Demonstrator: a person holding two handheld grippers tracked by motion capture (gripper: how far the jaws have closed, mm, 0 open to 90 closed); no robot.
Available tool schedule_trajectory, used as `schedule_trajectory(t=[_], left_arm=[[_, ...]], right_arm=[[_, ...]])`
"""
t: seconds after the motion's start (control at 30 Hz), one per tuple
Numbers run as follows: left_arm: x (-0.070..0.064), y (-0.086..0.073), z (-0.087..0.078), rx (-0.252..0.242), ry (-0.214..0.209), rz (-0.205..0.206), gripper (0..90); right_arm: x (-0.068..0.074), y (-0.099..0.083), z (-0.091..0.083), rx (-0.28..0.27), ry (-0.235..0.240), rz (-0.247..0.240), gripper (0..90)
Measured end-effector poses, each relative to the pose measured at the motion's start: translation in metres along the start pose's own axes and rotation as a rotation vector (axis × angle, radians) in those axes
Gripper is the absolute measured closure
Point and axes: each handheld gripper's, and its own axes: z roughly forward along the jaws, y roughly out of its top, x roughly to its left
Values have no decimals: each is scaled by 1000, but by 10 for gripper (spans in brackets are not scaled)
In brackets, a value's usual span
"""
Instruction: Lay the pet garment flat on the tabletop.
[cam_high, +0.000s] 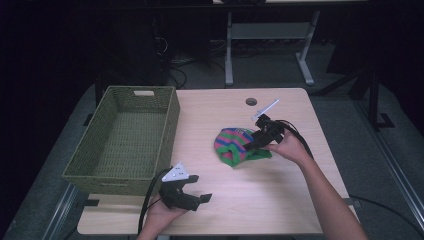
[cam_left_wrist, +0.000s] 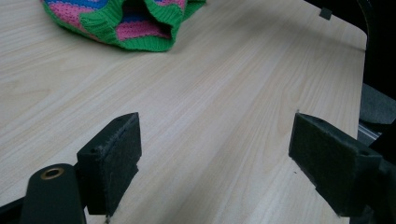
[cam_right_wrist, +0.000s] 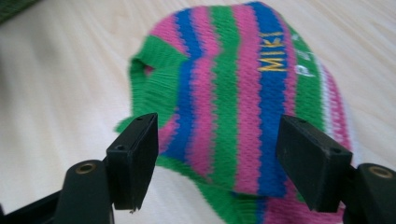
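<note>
Looking along your right gripper (cam_right_wrist: 217, 163), you have the striped knit hat (cam_right_wrist: 243, 107) lying straight ahead of the jaws and partly between them, with both pads spread wide and nothing pinched yet. The hat sits flat on the wooden table (cam_high: 280, 200), right of centre, and its green, pink and blue stripes run lengthwise away from you in the right gripper view, so the long axis lines up roughly with your approach rather than across it. That matters: the jaws straddle the stripes crosswise, and closing now would probably gather the near hem, the ribbed green edge just ahead of the left pad. In the high view your right gripper (cam_high: 257, 142) is touching or hovering just above the hat (cam_high: 235, 145) at its right side; I cannot tell which. Your left gripper (cam_high: 192, 197) rests well apart from it, near the table's front edge and just beside the woven basket (cam_high: 100, 155), its jaws also wide open and holding nothing, with the hat's open brim (cam_left_wrist: 140, 32) far ahead of them. The right hand is clearly the nearer one, so I would judge the pick to be its job, with the basket off to the left.
</note>
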Motion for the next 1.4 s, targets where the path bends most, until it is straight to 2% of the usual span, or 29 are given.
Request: schedule_trajectory(t=[0.07,0.17,0.23,0.3,0.47,0.5,0.6,0.77,0.83,0.93,1.2,1.3,1.4], left_arm=[[0,0,0,2,0,5,167],[-1,0,-1,-3,0,6,167],[-1,0,-2,-5,-2,4,167],[-1,1,-2,-5,-1,7,168],[0,0,-2,-2,-3,5,168],[0,0,-2,-1,-4,4,168],[-1,0,-1,3,-5,7,168],[-1,0,2,9,-9,9,168],[-2,1,3,12,-11,13,168],[-2,1,3,10,-10,14,168],[-1,0,-2,-2,0,4,168],[0,1,-1,5,1,11,168],[-1,1,1,6,-1,9,168]], right_arm=[[-2,0,2,3,-15,1,301],[-8,2,5,-12,1,38,312],[-8,3,7,-8,1,46,312],[-9,5,15,32,-8,53,319],[-11,6,27,69,-21,59,335],[-12,6,33,79,-38,61,358],[-12,7,36,85,-49,58,387],[-7,8,43,115,-125,38,470],[-5,9,44,119,-133,32,476],[-1,9,46,132,-172,0,490],[0,12,47,158,-194,2,554],[0,14,47,170,-203,0,628],[0,15,47,171,-207,4,649]])
